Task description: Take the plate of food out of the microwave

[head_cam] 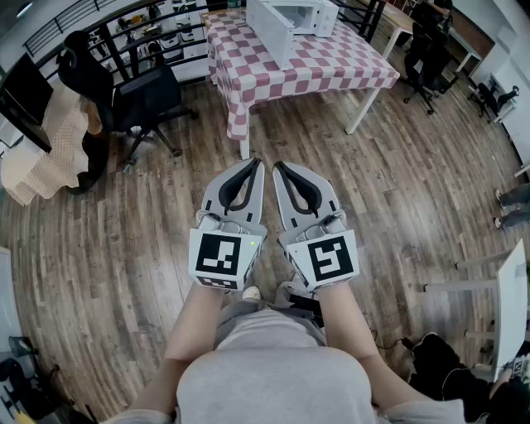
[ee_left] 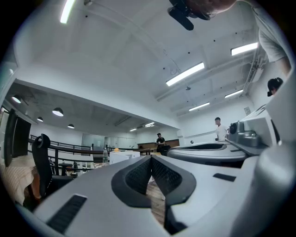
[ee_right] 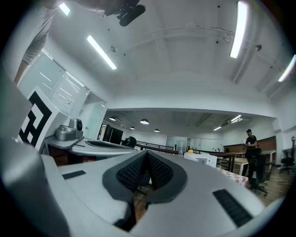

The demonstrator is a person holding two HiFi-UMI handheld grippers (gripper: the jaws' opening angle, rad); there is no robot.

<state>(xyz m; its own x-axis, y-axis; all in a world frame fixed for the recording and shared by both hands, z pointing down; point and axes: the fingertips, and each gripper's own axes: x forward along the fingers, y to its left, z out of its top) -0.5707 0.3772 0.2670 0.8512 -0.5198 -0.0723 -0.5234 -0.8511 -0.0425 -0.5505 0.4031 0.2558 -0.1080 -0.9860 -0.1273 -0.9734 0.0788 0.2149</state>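
Observation:
A white microwave (head_cam: 290, 21) stands on a table with a pink-and-white checked cloth (head_cam: 331, 62), far ahead of me across the wood floor. It also shows small in the distance in the left gripper view as the microwave (ee_left: 124, 156) and in the right gripper view as the microwave (ee_right: 201, 159). No plate of food is visible. I hold both grippers side by side at waist height, pointing at the table. My left gripper (head_cam: 255, 163) (ee_left: 151, 157) is shut and empty. My right gripper (head_cam: 279, 166) (ee_right: 147, 152) is also shut with nothing in it.
A black office chair (head_cam: 137, 99) and a chair draped in beige cloth (head_cam: 50, 149) stand to the left of the table. More black chairs (head_cam: 426, 58) sit at the back right. A white table (head_cam: 513, 306) is at the right edge. People stand far off.

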